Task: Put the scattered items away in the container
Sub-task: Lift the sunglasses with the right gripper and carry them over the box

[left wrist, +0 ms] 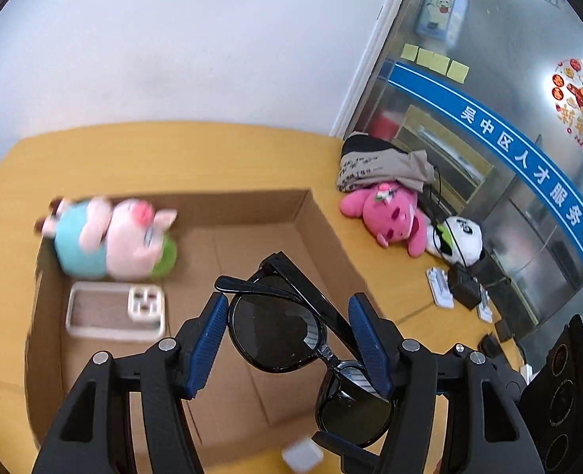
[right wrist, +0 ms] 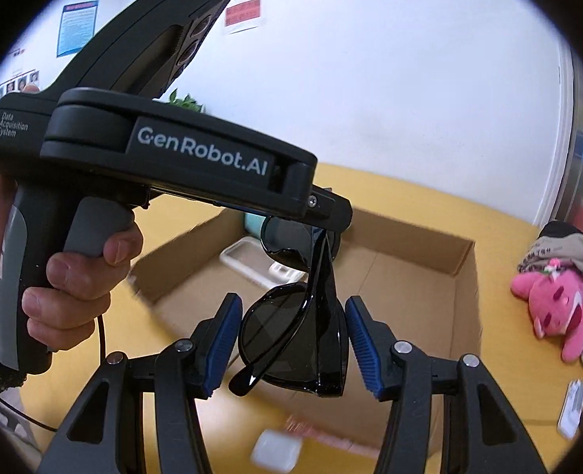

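One pair of black sunglasses (left wrist: 279, 328) hangs in the air over the open cardboard box (left wrist: 252, 205), and both grippers hold it. My left gripper (left wrist: 289, 335) is shut on one lens and the folded temples, its blue pads (left wrist: 208, 339) against the frame. The other lens droops to the lower right. In the right wrist view my right gripper (right wrist: 293, 339) is shut on the sunglasses (right wrist: 283, 339), with the box (right wrist: 465, 272) below. Above it, the left gripper (right wrist: 327, 213), held by a hand (right wrist: 82, 272), pinches the upper lens. A pig plush (left wrist: 113, 241) and a phone case (left wrist: 113, 308) lie in the box.
On the wooden table (left wrist: 173, 150) right of the box lie a pink plush (left wrist: 390, 217), a panda plush (left wrist: 461, 241), a cloth bag (left wrist: 374, 166) and a black adapter with cable (left wrist: 465, 288). A small white box (left wrist: 301, 454) sits near the box's front edge. A glass partition (left wrist: 488, 118) stands at right.
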